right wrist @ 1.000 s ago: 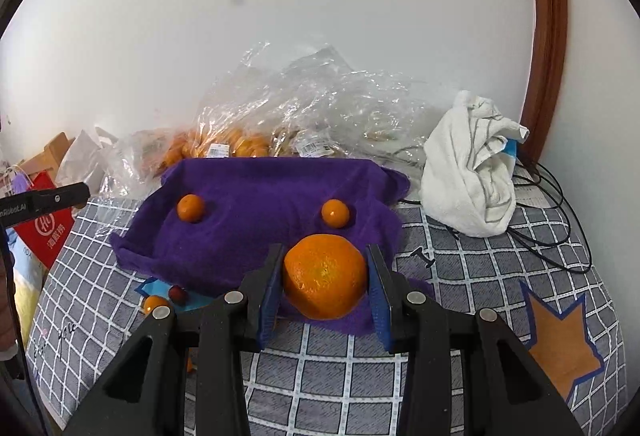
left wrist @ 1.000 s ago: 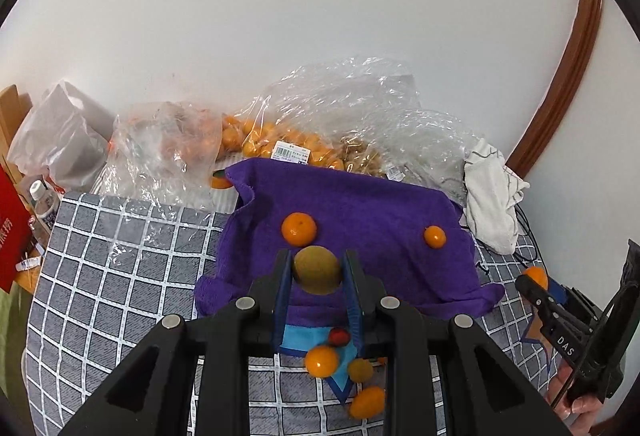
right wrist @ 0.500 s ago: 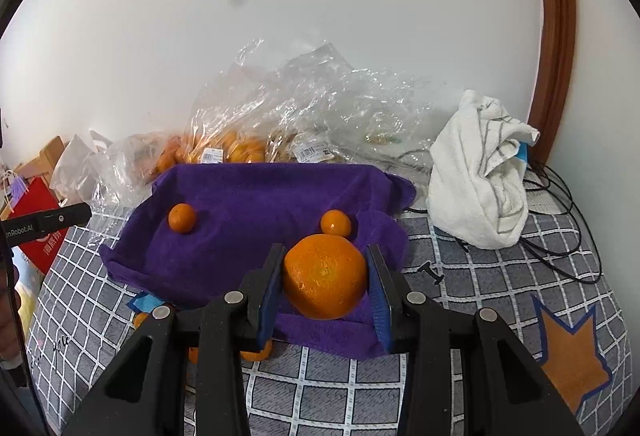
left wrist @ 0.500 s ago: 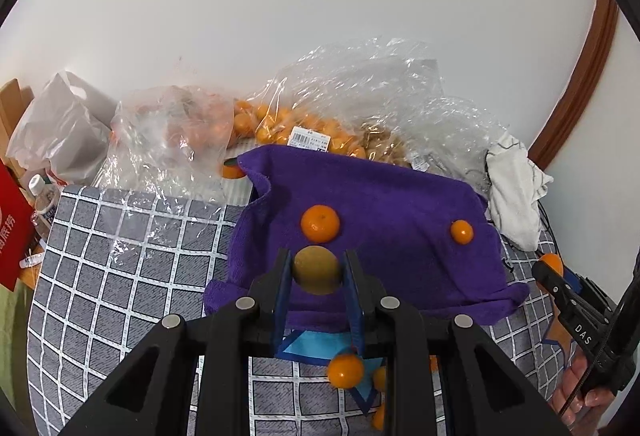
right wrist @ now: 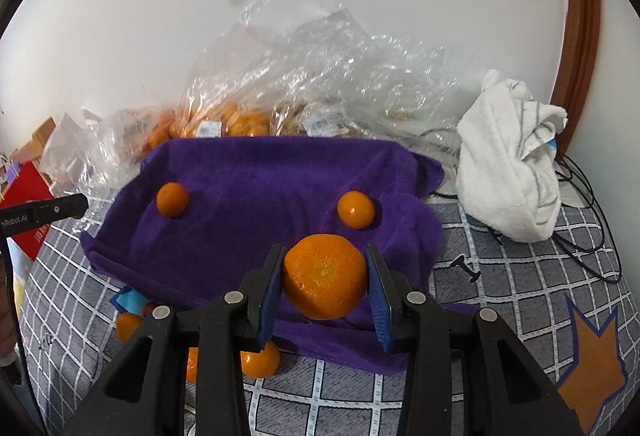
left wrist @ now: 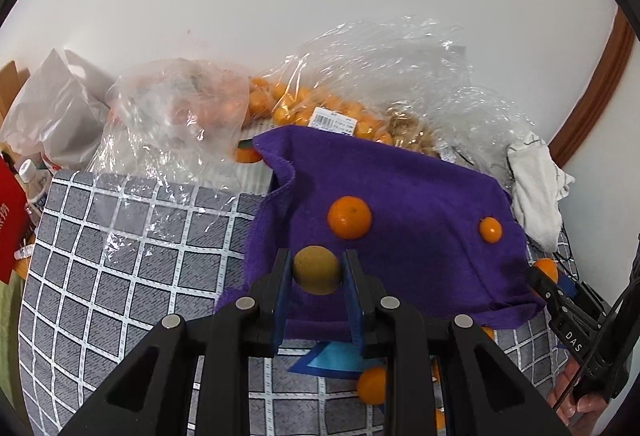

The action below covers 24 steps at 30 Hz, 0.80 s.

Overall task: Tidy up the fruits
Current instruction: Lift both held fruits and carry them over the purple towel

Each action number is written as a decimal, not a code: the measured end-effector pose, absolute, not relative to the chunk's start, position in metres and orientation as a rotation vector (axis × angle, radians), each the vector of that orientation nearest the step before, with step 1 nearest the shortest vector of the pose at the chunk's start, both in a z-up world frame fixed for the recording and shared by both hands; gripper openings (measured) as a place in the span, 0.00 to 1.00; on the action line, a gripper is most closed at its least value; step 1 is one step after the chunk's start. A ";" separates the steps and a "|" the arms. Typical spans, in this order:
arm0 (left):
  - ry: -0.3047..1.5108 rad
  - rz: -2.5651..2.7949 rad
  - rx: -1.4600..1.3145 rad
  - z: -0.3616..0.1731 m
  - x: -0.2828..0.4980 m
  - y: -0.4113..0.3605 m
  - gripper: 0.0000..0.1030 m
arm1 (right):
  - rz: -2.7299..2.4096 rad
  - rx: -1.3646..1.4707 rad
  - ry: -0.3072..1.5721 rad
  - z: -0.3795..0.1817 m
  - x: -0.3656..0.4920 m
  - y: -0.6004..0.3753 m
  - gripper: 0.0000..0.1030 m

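The left tool (left wrist: pixel 316 272) is clamped almost fully closed on a small yellow-green fruit (left wrist: pixel 316 270), its blue pads pressing both sides. The right tool (right wrist: pixel 325 278) grips a large orange (right wrist: pixel 325 276), its jaws set wider to take that bigger fruit.

Against the views from a second ago, the purple towel (left wrist: pixel 404 196) has grown larger and slid up under both tools, so each hand has come forward and down toward it with its fruit carried along. Neither grip has loosened in that time.

Two small oranges lie on the purple towel already: one (left wrist: pixel 349 217) just beyond the yellow-green fruit, another (left wrist: pixel 490 230) near the towel's right edge. More loose oranges (right wrist: pixel 260 360) sit just off the towel's near edge, on the checked cloth (left wrist: pixel 120 256). Behind the towel lie crumpled clear bags (right wrist: pixel 320 76) of fruit, and a white cloth (right wrist: pixel 512 172) lies to its right.

Judging from this, both fruits are about to be set down on the towel, and the loose ones near its front edge are left to gather.
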<state>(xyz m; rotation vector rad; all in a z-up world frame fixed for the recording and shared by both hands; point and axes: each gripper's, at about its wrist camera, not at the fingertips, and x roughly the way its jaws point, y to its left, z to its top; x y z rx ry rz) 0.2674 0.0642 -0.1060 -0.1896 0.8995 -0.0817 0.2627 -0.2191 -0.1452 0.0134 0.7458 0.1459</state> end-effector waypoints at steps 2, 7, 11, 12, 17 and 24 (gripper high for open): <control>0.906 -0.073 -0.183 -0.109 0.269 0.067 0.23 | 0.154 0.012 0.742 -0.148 0.264 -0.216 0.38; 0.918 -0.065 -0.206 -0.117 0.277 0.075 0.23 | 0.165 0.013 0.772 -0.160 0.273 -0.207 0.38; 0.924 -0.073 -0.208 -0.121 0.282 0.075 0.23 | 0.165 0.008 0.771 -0.165 0.276 -0.204 0.38; 0.923 -0.075 -0.201 -0.121 0.283 0.073 0.23 | 0.162 0.007 0.768 -0.165 0.277 -0.204 0.38; 0.929 -0.081 -0.210 -0.126 0.290 0.072 0.23 | 0.141 -0.007 0.777 -0.172 0.286 -0.204 0.38; 0.956 -0.098 -0.187 -0.136 0.303 0.063 0.23 | 0.128 -0.046 0.794 -0.181 0.299 -0.201 0.38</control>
